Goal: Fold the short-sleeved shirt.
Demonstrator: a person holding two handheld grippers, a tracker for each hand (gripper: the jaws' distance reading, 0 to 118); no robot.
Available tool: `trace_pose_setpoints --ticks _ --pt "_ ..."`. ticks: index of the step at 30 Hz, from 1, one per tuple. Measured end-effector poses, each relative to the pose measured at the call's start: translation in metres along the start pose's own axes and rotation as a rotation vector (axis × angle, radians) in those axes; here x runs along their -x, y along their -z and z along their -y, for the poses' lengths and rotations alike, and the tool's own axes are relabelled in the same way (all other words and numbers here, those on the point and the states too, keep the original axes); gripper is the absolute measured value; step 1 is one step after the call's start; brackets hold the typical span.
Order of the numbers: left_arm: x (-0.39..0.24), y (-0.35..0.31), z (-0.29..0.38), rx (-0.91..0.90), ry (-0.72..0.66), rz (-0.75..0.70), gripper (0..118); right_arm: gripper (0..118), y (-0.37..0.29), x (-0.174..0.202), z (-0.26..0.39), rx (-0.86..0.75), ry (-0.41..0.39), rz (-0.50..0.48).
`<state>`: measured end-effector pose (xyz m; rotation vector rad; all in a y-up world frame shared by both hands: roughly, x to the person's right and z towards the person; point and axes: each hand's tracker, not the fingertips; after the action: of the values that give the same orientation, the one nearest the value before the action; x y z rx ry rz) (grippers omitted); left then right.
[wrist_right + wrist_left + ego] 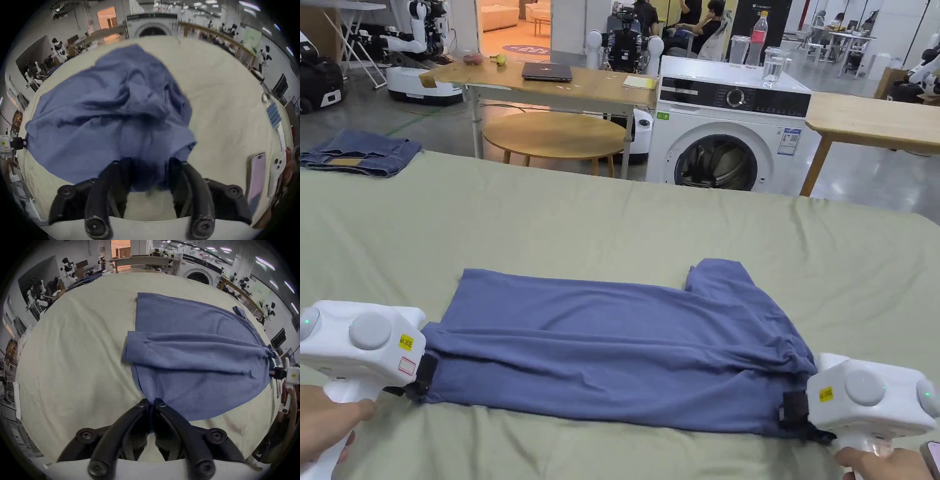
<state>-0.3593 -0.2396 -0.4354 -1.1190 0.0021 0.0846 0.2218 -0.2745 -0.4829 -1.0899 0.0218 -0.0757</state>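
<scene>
**Operator:** Report the position of the garment.

**Inspector:** The blue short-sleeved shirt (pixel 612 350) lies lengthwise across the green sheet (pixel 581 212) covering the table. One long side is folded over the body, forming a ridge along its length. One sleeve (pixel 722 278) projects at the far side, toward the right end. The near edge lies close to the person.

**Operator:** Report the left gripper.

**Inspector:** The left gripper (pixel 151 402) sits at the shirt's left end. In the left gripper view both jaws are drawn together with a strip of blue cloth pinched between them. It is clamped on the shirt.

**Operator:** Report the right gripper.

**Inspector:** The right gripper (pixel 149 160) sits at the shirt's right end, near corner. In the right gripper view the jaws stand apart, with bunched cloth lying between them. The picture is blurred; whether both jaws press on the cloth cannot be determined.

**Operator:** Surroundings?

**Inspector:** Folded jeans (pixel 359 153) rest at the sheet's far left corner. A washing machine (pixel 728 134) stands beyond the table.
</scene>
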Motion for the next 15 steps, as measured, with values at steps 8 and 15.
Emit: trace_pose_setpoints --ticks 8,15 --pt "0.004 -0.011 0.004 -0.05 0.002 0.01 0 1 -0.025 0.012 0.005 -0.082 -0.038 -0.007" --pt "0.016 -0.063 0.004 -0.156 -0.016 0.071 0 1 -0.092 0.012 0.012 -0.172 -0.06 -0.019"
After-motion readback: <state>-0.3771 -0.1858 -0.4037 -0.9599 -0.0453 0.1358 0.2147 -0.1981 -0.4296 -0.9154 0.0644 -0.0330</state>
